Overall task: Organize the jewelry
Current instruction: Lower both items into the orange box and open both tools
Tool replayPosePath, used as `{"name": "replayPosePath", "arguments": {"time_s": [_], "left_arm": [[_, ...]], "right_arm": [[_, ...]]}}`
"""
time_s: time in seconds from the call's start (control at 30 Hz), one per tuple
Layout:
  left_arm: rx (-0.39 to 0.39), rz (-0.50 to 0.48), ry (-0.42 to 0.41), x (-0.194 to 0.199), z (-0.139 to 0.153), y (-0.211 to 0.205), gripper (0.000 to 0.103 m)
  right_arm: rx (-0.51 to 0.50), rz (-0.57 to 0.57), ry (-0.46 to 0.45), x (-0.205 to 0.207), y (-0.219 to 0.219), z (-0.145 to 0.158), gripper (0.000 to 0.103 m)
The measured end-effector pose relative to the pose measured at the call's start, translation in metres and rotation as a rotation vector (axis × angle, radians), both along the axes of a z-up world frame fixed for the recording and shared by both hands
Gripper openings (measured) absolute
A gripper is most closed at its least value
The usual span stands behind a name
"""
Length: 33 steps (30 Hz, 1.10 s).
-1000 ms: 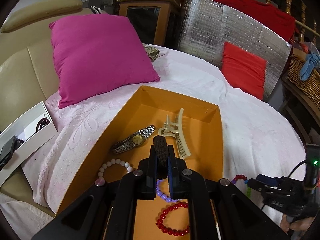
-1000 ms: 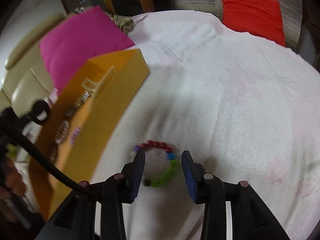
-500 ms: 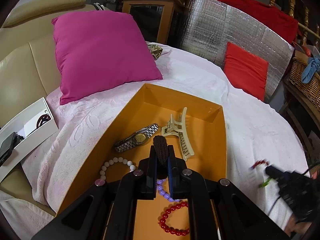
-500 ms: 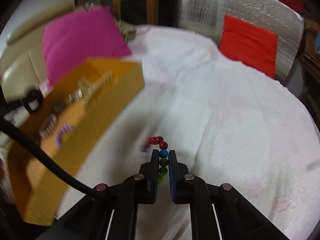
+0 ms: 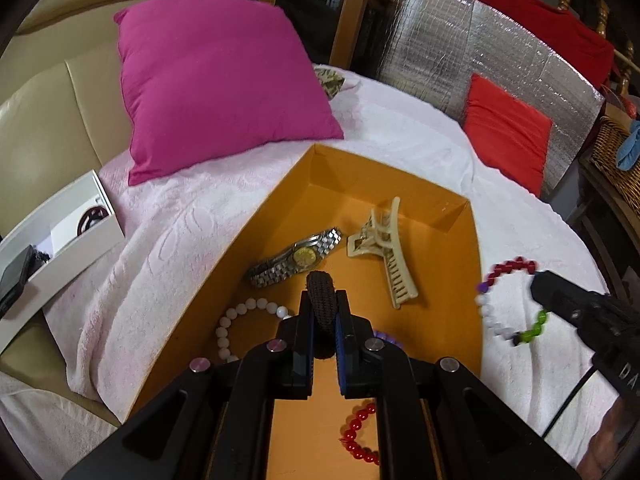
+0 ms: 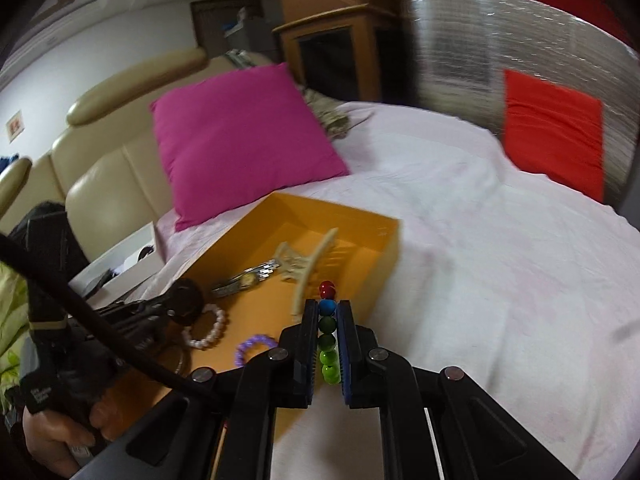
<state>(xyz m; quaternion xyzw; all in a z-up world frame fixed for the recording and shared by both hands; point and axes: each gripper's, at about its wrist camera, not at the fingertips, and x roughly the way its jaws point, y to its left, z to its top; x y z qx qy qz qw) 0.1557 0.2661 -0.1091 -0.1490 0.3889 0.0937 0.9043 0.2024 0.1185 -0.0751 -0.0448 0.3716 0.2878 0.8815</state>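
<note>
A brown knitted hair tie (image 5: 322,308) is gripped between the clenched left tongs (image 5: 323,300), which are held above the orange box (image 5: 456,216) resting on the bed (image 5: 400,148). Inside the box a silver wristwatch (image 5: 294,258) is seen near the middle, with a cream claw clip (image 5: 384,254) just beside it toward the right wall. A white bead bracelet (image 5: 240,324) lies by the left wall, partly hidden behind the left tongs, and a purple bead bracelet (image 6: 252,346) is seen close to it in the right wrist view. A red bead bracelet (image 5: 358,436) lies at the near end of the box, partly covered by the tool body.

A multicoloured bead bracelet (image 6: 328,340) is grasped by the right tongs (image 6: 329,312), clenched on its green and blue beads, with a red bead standing out past the tips. In the left wrist view the same bracelet (image 5: 508,300) is seen held just outside the right wall of the box, over the pale pink bed cover; whether any bead touches the cover cannot be told.

A magenta pillow (image 5: 216,80) is propped at the far left corner of the bed, beyond the box. A red cushion (image 5: 504,136) is set against a silver quilted panel (image 5: 448,52) at the far right edge. A white open box (image 5: 64,240) is placed at the left edge.
</note>
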Motion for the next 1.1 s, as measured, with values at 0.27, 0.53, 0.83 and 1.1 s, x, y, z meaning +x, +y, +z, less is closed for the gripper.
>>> {"name": "replayPosePath", "arguments": {"time_s": [0.27,0.53,0.83,1.1], "left_arm": [[-0.02,-0.021,0.079,0.011,-0.014,-0.002,0.009],[-0.015,-0.042,0.129,0.017,-0.023,-0.005,0.009],[0.025,-0.022,0.102,0.015,-0.017,-0.007,0.045],[0.175,0.02,-0.027,0.0,0.009,-0.019,0.076]], "right_arm": [[-0.076,0.078,0.081,0.004,0.048,-0.035,0.01],[-0.15,0.098,0.109,0.012,0.059,-0.053,0.011],[-0.088,0.071,0.154,0.017,0.041,-0.046,0.03],[-0.019,0.049,0.104,0.001,0.013,-0.022,0.03]]}}
